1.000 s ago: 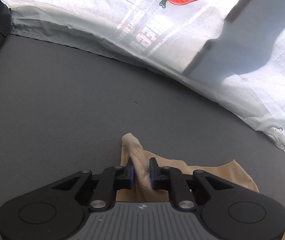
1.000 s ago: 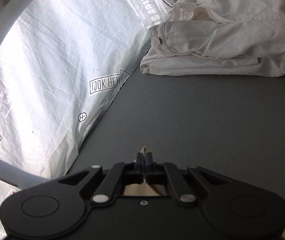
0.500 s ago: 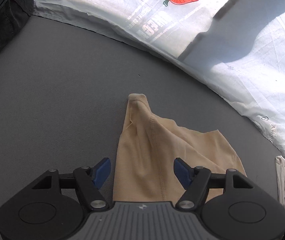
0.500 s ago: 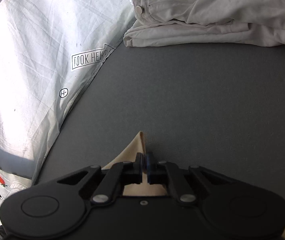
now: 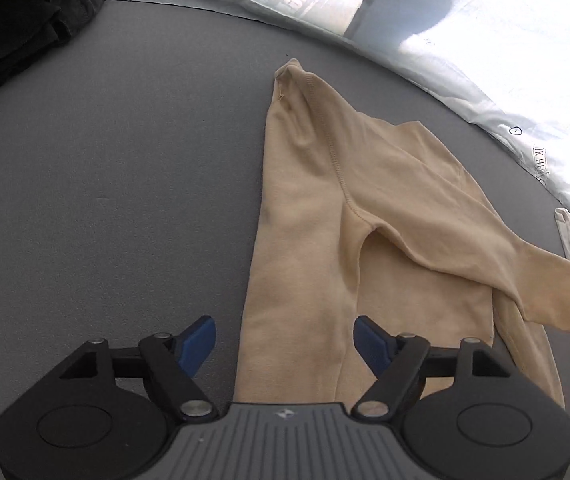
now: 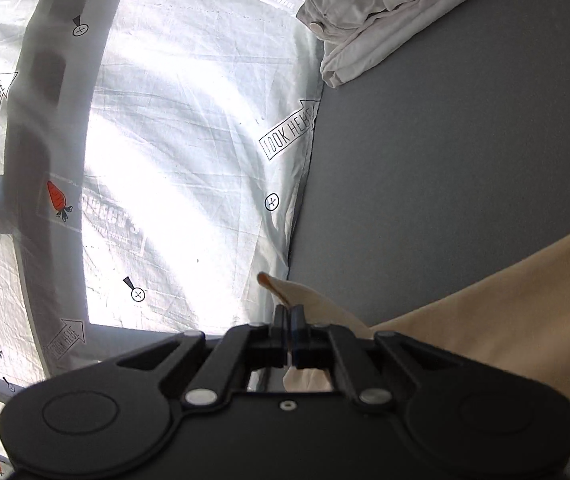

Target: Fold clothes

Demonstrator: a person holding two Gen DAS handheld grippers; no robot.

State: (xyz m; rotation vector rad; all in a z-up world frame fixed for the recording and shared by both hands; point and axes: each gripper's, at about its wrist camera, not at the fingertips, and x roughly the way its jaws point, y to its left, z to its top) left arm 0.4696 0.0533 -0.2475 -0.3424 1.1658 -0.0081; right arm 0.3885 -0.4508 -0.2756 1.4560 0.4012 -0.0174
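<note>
Pulling back with jaws wide, left gripper point(image 5: 285, 340) has dropped the beige garment point(image 5: 325, 240) onto the grey mat point(image 5: 105, 200); right gripper point(image 6: 289, 320) still pinches its corner, swung over the printed sheet point(image 6: 185, 160). Fold continues one-handed.

The beige garment point(image 5: 365, 240) runs under the left hand-held gripper point(image 5: 285, 340), hem hidden.

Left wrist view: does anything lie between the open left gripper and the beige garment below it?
Nothing visible does. The left gripper is open directly over the beige garment, which lies on the bare grey surface. The right gripper is shut on one corner of it.
</note>
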